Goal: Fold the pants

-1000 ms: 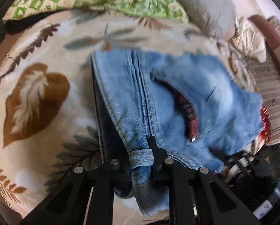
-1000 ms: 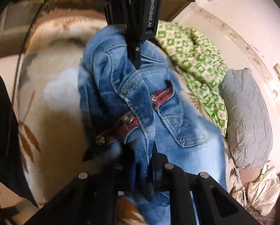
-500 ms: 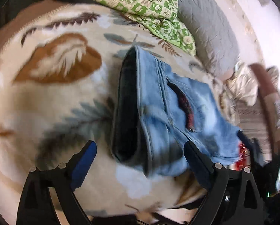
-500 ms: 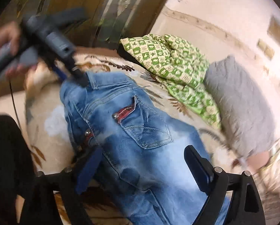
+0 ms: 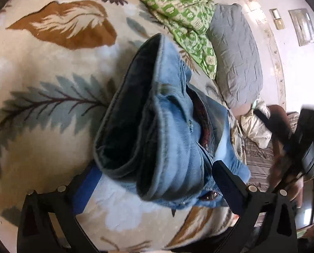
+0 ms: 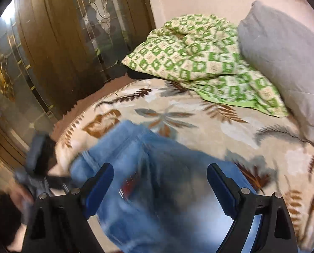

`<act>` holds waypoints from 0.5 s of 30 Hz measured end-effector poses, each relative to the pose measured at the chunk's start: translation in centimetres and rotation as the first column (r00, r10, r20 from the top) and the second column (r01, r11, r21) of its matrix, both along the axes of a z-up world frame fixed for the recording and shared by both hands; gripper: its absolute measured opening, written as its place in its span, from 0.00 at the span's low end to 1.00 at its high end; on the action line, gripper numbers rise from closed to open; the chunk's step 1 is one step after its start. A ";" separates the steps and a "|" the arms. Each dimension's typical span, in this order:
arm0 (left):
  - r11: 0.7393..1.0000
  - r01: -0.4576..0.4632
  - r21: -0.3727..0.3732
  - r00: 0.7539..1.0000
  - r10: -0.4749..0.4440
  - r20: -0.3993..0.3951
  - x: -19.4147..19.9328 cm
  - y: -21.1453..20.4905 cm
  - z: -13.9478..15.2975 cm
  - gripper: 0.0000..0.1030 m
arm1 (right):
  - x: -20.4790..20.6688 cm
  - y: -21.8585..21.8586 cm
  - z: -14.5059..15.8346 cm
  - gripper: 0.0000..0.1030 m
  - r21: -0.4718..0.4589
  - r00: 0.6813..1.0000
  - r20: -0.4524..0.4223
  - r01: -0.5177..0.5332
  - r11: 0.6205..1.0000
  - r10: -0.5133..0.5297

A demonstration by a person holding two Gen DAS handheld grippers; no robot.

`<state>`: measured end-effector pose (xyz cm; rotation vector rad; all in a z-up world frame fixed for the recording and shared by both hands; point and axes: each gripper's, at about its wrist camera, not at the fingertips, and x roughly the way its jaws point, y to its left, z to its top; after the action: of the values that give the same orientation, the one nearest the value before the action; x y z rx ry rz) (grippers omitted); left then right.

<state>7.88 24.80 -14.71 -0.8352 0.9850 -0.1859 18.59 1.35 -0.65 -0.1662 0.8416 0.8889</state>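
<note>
Light blue jeans (image 5: 173, 130) lie folded in a bundle on the leaf-patterned blanket (image 5: 51, 84), waistband end toward me, a dark red belt showing in the folds. My left gripper (image 5: 154, 181) is open, its fingers on either side of the waistband end, holding nothing. My right gripper (image 6: 160, 181) is open and empty above the jeans (image 6: 148, 168), which are blurred there. The left gripper (image 6: 41, 164) shows at the left edge of the right wrist view, and the right gripper (image 5: 304, 139) at the right edge of the left wrist view.
A green-and-cream patterned quilt (image 6: 199, 59) and a grey pillow (image 6: 283, 57) lie at the back of the bed. A wooden cabinet with glass doors (image 6: 62, 42) stands to the left. Striped bedding and crumpled cloth (image 5: 255, 124) lie to the right.
Both grippers have let go of the jeans and opened. The jeans now lie on the blanket. Both grippers have pulled back, the right one swinging to look across the bed.
</note>
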 end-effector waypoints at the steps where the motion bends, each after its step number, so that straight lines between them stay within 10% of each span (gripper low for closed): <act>1: 1.000 -0.011 0.015 1.000 0.010 0.014 0.0 -0.4 0.1 1.00 | 0.8 1.0 0.3 0.89 0.002 1.000 -0.025 -0.004 1.000 0.005; 15: 0.979 -0.093 0.182 0.982 0.060 0.182 -1.2 -2.0 0.0 1.00 | 6.0 18.7 -5.3 0.90 -0.307 0.923 -0.355 -0.269 0.913 0.152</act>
<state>6.63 22.81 -14.70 -0.6688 0.7898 -0.0954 24.59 20.06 -5.96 -0.4401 1.3101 0.9801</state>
